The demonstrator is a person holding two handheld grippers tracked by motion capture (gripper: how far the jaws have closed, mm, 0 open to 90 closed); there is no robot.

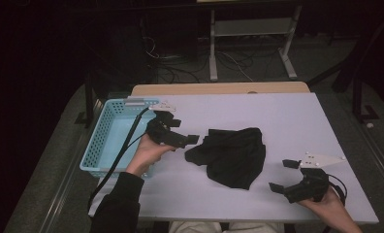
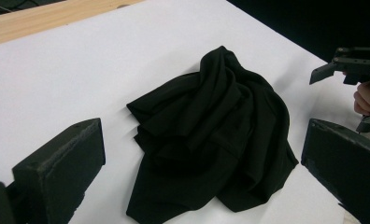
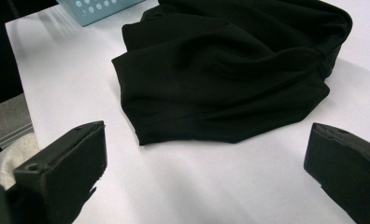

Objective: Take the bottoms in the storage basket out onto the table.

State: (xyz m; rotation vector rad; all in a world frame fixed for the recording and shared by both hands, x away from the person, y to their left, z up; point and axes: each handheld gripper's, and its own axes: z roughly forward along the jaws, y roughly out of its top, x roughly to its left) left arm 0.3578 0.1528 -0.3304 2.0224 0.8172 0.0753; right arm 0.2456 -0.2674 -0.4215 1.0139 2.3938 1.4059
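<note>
A crumpled black cloth (image 1: pixel 231 155) lies in a heap in the middle of the white table (image 1: pixel 287 116). My left gripper (image 1: pixel 185 132) hovers just left of the cloth, jaws open and pointing at it, nothing between them. My right gripper (image 1: pixel 283 175) sits near the table's front right, to the right of the cloth, open and holding nothing. In the left gripper view the cloth (image 2: pixel 216 135) lies ahead between the wide jaws, with the right gripper (image 2: pixel 349 70) beyond it. The right gripper view has the cloth (image 3: pixel 230 70) just beyond its spread jaws.
A light blue perforated basket (image 1: pixel 113 138) stands at the table's left edge, under my left forearm, and its corner (image 3: pixel 99 8) appears in the right gripper view. A wooden strip (image 1: pixel 219 89) runs along the table's far edge. Cables and a metal stand lie on the floor behind.
</note>
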